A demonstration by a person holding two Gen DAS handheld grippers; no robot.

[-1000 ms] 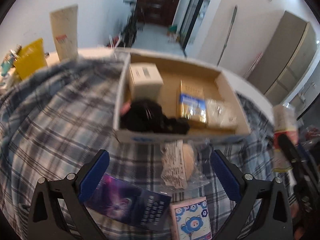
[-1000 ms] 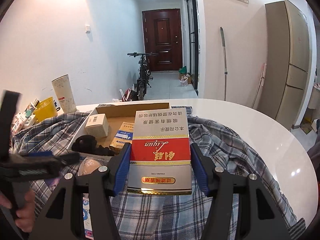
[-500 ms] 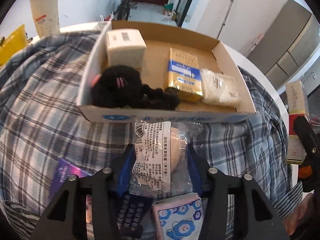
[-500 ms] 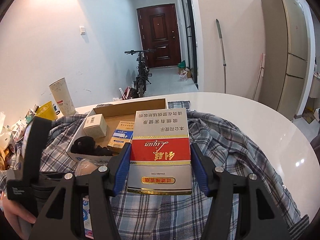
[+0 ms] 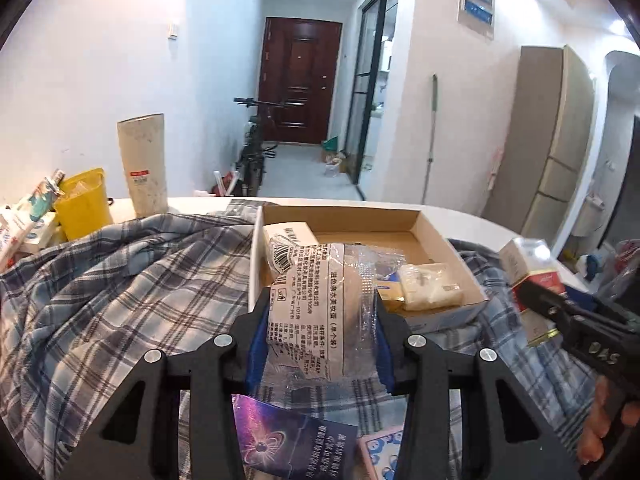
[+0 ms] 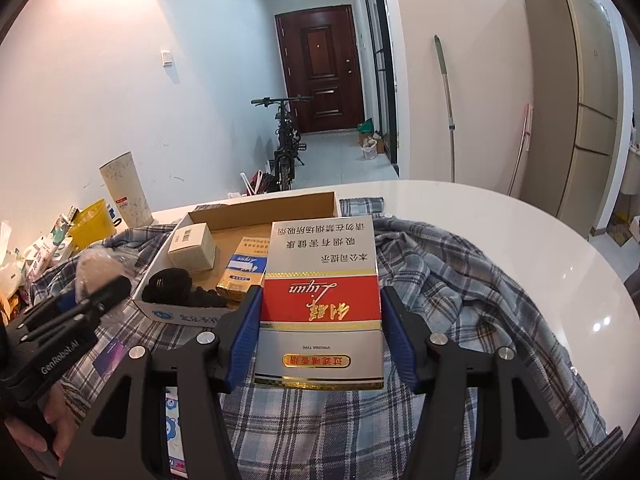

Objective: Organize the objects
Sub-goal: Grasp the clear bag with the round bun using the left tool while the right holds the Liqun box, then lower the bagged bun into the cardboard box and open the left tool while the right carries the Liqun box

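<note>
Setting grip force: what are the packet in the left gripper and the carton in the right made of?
Sponge packet: thin clear plastic film, glossy and crinkled, over a soft-looking beige puff. Cigarette carton: stiff glossy printed card with sharp edges, probably film-wrapped.

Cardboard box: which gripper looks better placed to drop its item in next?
Probably left: the left gripper grips the bagged sponge right at the cardboard box near edge. The right gripper holds its carton farther back.

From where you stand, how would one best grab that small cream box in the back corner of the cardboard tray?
Come from above and pinch the cream box across its two upright side faces. It lies flat in the cardboard tray, close to the tray's walls, so only its top is open.
</note>
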